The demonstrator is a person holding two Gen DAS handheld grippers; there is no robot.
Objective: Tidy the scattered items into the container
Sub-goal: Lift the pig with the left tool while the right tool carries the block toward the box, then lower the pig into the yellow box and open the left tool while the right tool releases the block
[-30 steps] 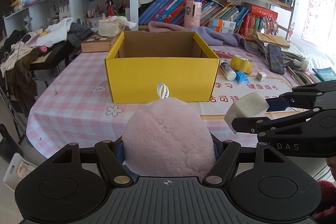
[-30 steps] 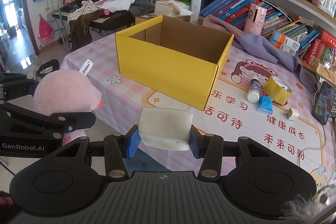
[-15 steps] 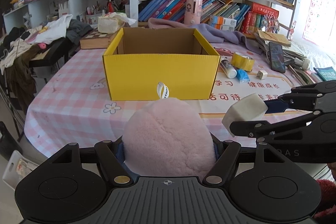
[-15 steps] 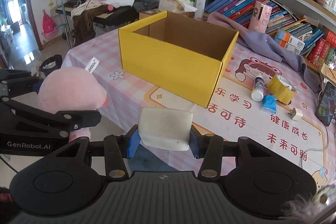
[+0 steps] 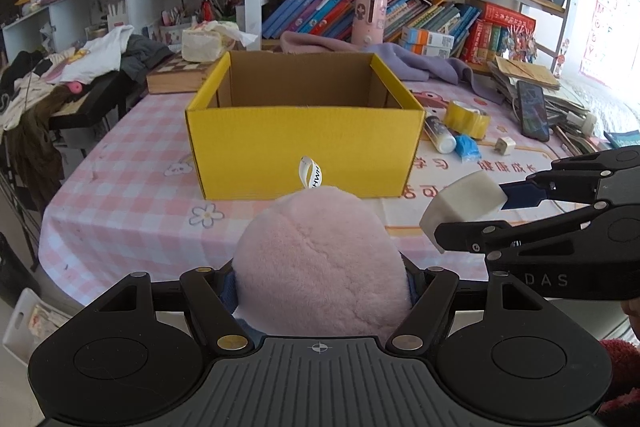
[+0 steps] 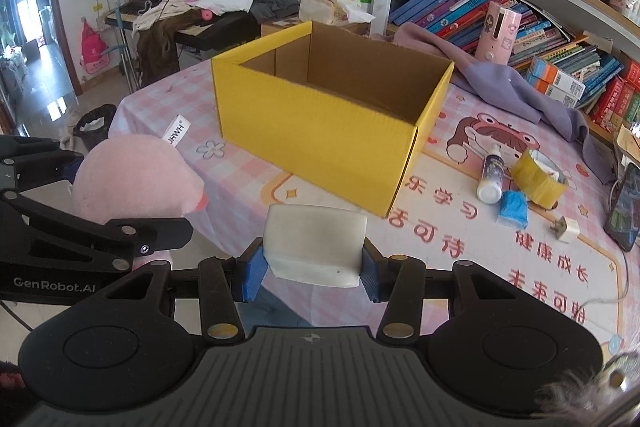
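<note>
An open yellow cardboard box [image 5: 304, 147] stands on the pink checked table; it also shows in the right wrist view [image 6: 316, 135]. My left gripper [image 5: 320, 279] is shut on a fluffy pink plush toy [image 5: 320, 259] with a white tag, held in front of the box's near wall. The plush also shows in the right wrist view [image 6: 136, 179]. My right gripper [image 6: 314, 267] is shut on a white block [image 6: 316, 247], held to the right of the plush and short of the box; the block also shows in the left wrist view [image 5: 460, 205].
To the right of the box lie a white bottle [image 6: 491, 179], a yellow tape roll [image 6: 538, 179], a blue wad [image 6: 513, 209], a white plug [image 6: 566, 229] and a phone [image 5: 532, 111]. A purple cloth [image 6: 500, 83] and bookshelves stand behind.
Both grippers have moved forward toward the box with their loads; the box looks larger and closer. The grips are unchanged.
</note>
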